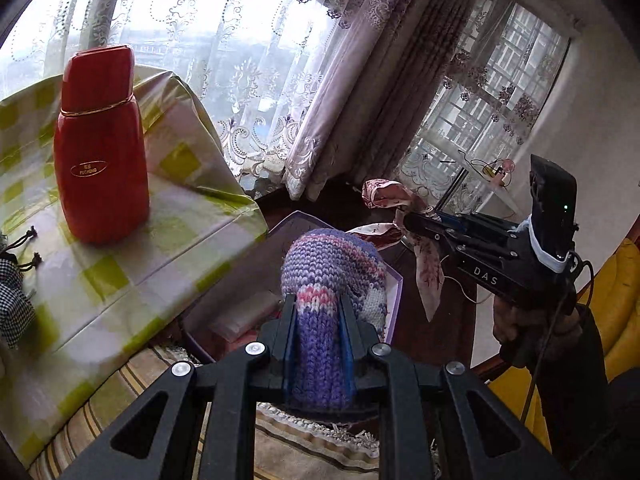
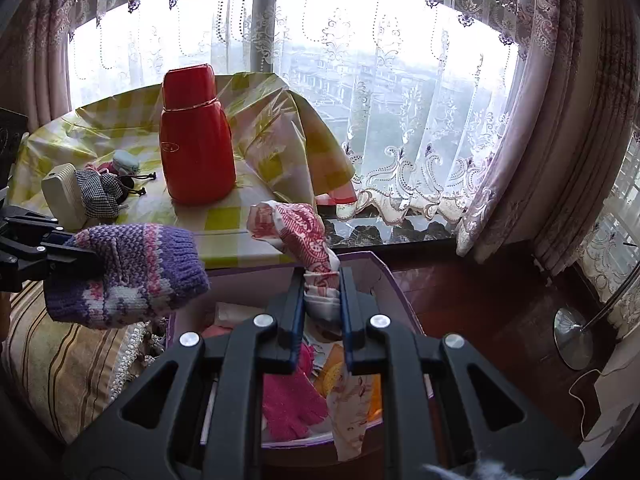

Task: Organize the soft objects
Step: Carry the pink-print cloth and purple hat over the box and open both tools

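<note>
Left view: your left gripper [image 1: 316, 312] clamps the knitted hat [image 1: 334, 264].
Right view only: your right gripper [image 2: 322, 284] pinches the scarf [image 2: 308, 232] above a pink glove [image 2: 292, 404].

My left gripper [image 1: 316, 312] grips the knitted hat [image 1: 334, 264] above the open box [image 2: 384, 276], which sits on the floor below the table's [image 1: 120, 280] near edge. At my two o'clock, my right gripper [image 2: 322, 280] holds the scarf [image 2: 304, 228] over that same box, with a glove [image 2: 294, 404] lying inside it. On the table at ten o'clock stands the thermos [image 1: 100, 148]; a drawstring pouch [image 2: 100, 192] lies left of it.
</note>
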Demonstrator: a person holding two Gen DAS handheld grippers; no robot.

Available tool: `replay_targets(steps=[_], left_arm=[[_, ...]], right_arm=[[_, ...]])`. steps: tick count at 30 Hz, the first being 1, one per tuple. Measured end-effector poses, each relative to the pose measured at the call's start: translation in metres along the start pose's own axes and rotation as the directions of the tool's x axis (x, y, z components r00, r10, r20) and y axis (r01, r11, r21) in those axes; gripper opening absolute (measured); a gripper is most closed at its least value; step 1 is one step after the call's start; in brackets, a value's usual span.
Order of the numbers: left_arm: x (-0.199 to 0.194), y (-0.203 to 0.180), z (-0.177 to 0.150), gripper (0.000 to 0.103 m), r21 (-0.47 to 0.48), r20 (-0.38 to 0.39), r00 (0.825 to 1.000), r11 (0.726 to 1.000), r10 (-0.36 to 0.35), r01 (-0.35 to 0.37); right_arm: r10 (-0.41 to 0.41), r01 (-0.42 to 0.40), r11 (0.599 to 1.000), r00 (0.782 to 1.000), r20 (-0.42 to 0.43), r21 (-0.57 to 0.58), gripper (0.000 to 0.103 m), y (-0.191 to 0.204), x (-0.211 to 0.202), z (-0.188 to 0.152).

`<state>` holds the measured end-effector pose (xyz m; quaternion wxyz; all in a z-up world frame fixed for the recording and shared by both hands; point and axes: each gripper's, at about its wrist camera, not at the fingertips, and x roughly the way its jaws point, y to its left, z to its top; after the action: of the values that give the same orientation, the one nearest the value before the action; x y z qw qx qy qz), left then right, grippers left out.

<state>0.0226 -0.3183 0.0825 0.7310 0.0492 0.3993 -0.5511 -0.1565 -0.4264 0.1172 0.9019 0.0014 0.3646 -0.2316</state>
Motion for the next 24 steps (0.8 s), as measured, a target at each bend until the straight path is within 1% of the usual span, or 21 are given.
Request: replay_targets(steps=[1,3,4,5,6,7,9,12,16,17,18,19,21,22,23,24], left_arm=[[0.006,-0.005,-0.001,0.020,0.003,-0.011,1.000,1.000,-0.019,0.019],[0.019,-0.010,-0.002,0.026,0.001,-0.032,0.998,0.998,-0.062,0.063],[0.028,-0.011,-0.004,0.038,0.003,-0.057,0.995,0.997,-0.082,0.083],[0.037,-0.012,-0.007,0.055,0.005,-0.090,0.993,0.997,-0.078,0.079],[0.047,-0.012,-0.010,0.060,0.005,-0.116,0.992,0.999,-0.052,0.053],[0.054,-0.011,-0.014,0.061,0.002,-0.138,0.990,0.999,-0.038,0.038],[0.060,-0.007,-0.019,0.062,-0.017,-0.164,0.986,0.999,-0.040,0.038],[0.060,-0.004,-0.021,0.062,-0.033,-0.159,0.987,0.999,-0.023,0.018],[0.050,0.007,-0.025,0.062,-0.068,-0.136,0.991,0.998,-0.021,0.012],[0.048,0.010,-0.026,0.062,-0.079,-0.132,0.991,0.997,-0.021,0.011],[0.045,0.012,-0.028,0.062,-0.089,-0.127,0.992,0.996,-0.021,0.010],[0.045,0.013,-0.029,0.062,-0.099,-0.124,0.992,0.995,-0.022,0.010],[0.041,0.017,-0.032,0.062,-0.115,-0.120,0.993,0.993,-0.022,0.008],[0.039,0.018,-0.032,0.062,-0.121,-0.116,0.993,0.993,-0.023,0.009],[0.038,0.019,-0.033,0.062,-0.127,-0.112,0.993,0.992,-0.024,0.010],[0.036,0.021,-0.034,0.062,-0.132,-0.107,0.994,0.991,-0.023,0.009]], right_arm=[[-0.002,0.002,1.000,1.000,0.000,0.004,0.019,-0.002,-0.001,-0.001],[-0.009,0.009,1.000,1.000,0.000,0.010,0.019,-0.007,-0.002,-0.004],[-0.011,0.011,1.000,1.000,-0.001,0.014,0.019,-0.009,-0.003,-0.005],[-0.014,0.014,1.000,1.000,-0.004,0.019,0.019,-0.011,-0.002,-0.006],[-0.015,0.015,1.000,1.000,-0.008,0.022,0.019,-0.012,-0.002,-0.008],[-0.016,0.016,1.000,1.000,-0.010,0.026,0.019,-0.013,-0.001,-0.009],[-0.016,0.016,0.999,1.000,-0.015,0.034,0.019,-0.016,0.000,-0.012],[-0.014,0.015,0.999,1.000,-0.023,0.039,0.019,-0.018,0.002,-0.016],[-0.009,0.011,0.999,0.999,-0.031,0.041,0.019,-0.017,0.007,-0.014],[-0.010,0.011,0.999,0.999,-0.033,0.032,0.022,-0.015,0.008,-0.014],[-0.014,0.014,1.000,0.999,-0.039,0.019,0.028,-0.012,0.009,-0.013],[-0.019,0.019,1.000,0.999,-0.041,0.006,0.031,-0.010,0.010,-0.013],[-0.024,0.024,1.000,0.999,-0.040,-0.007,0.049,-0.006,0.011,-0.013],[-0.019,0.019,1.000,0.999,-0.042,-0.006,0.055,-0.006,0.011,-0.012],[-0.018,0.018,1.000,0.999,-0.044,-0.005,0.064,-0.005,0.012,-0.012],[-0.020,0.020,1.000,0.999,-0.042,-0.006,0.065,-0.004,0.011,-0.012]])
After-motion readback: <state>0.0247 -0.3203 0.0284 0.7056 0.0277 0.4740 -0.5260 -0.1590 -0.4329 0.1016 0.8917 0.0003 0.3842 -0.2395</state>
